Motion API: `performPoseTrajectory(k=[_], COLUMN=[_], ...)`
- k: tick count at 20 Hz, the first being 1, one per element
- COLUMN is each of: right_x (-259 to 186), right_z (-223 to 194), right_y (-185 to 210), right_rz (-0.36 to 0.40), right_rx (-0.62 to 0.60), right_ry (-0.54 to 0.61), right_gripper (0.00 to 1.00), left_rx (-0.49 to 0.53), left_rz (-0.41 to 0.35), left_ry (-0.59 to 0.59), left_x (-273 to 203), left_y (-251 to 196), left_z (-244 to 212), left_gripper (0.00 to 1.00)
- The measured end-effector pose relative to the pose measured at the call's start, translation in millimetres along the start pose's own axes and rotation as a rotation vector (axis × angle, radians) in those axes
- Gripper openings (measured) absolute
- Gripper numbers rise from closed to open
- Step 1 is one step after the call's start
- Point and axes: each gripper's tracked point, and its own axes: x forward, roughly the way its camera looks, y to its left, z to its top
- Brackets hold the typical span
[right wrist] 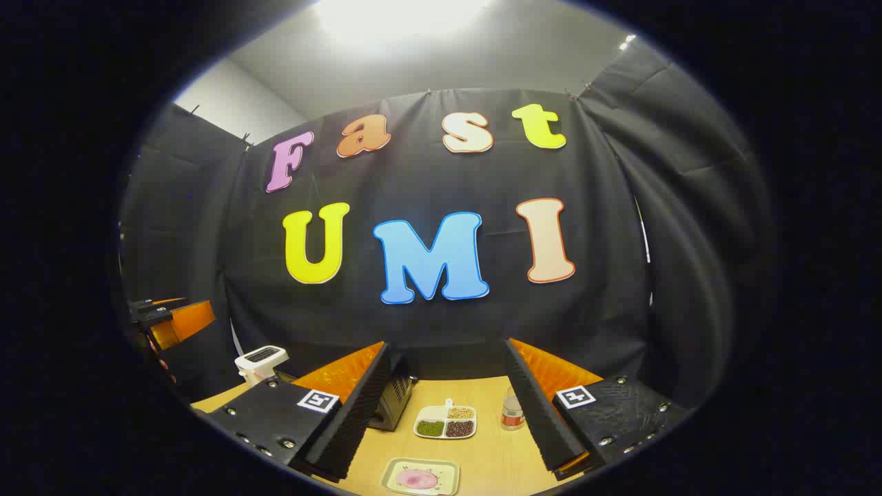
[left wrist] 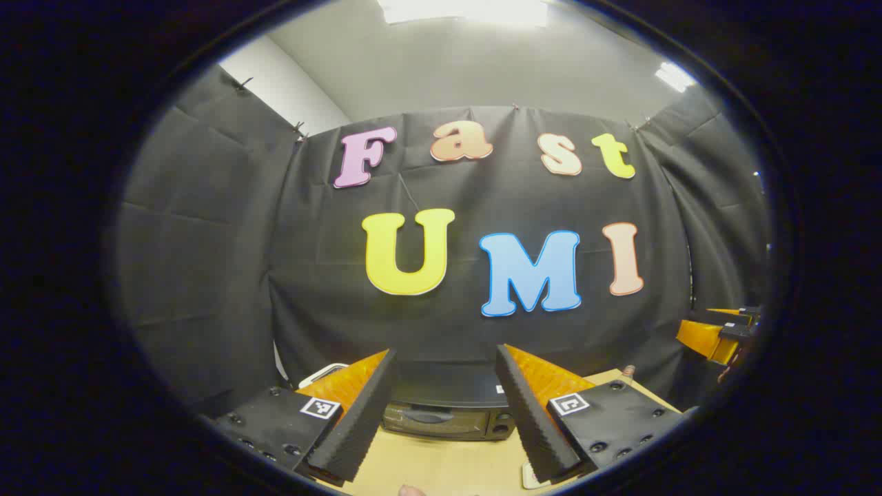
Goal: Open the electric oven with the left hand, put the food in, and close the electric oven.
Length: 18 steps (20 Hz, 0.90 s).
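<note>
Between the left tongs (left wrist: 444, 413), low in the left gripper view, sat the oven (left wrist: 448, 412) at the back of the counter (left wrist: 441, 465), against the black cloth wall; its door looked closed. Left tongs were spread wide, nothing between them, held above the counter w/ the oven ahead. At far right of that view the other tongs and part of a hand holding them showed, well apart.

Right gripper view: right tongs (right wrist: 448, 413) also spread, empty, above the counter (right wrist: 489, 468). Nearest, at the bottom edge, lay a pale tray (right wrist: 420, 477) w/ pink food (right wrist: 417, 479) on it. Behind it a divided dish (right wrist: 446, 421) held three fillings: green, tan, dark. Just right of the dish stood a small bottle (right wrist: 511, 411), partly behind the right finger. A dark side of the oven (right wrist: 394, 399) showed left of the dish, past the left finger. Farther left, near the wall, stood a white toaster (right wrist: 260, 361). Left tongs (right wrist: 172, 320) appeared at the far left edge.
</note>
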Motion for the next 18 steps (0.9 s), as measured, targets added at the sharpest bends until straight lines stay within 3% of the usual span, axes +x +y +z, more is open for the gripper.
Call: performPoseTrajectory(k=[2, 6, 7, 13, 18], right_x=[-1.2, -5.8, -7.8, -16.7, -17.0], right_z=[4.1, 15.4, 16.8, 22.6, 25.2], right_y=[6.1, 18.1, 20.9, 45.2, 59.9], right_rz=[0.0, -0.025, -0.033, -0.079, -0.094], right_rx=[-0.009, -0.007, -0.008, -0.004, -0.026], right_ry=[-0.005, -0.031, -0.035, -0.048, -0.053], right_gripper=[0.99, 0.99, 0.99, 0.99, 0.99], left_rx=[0.002, -0.008, -0.014, -0.027, -0.046], left_rz=[-0.026, -0.06, -0.071, -0.163, -0.187], left_ry=[-0.007, -0.029, -0.042, -0.066, -0.045], left_x=[5.0, 8.3, 8.0, 9.0, 16.9], left_y=[-4.1, 4.1, 8.6, 21.9, 34.4], left_z=[0.7, 8.5, 12.5, 20.6, 12.8], left_gripper=[0.99, 0.92, 0.99, 0.96, 0.95])
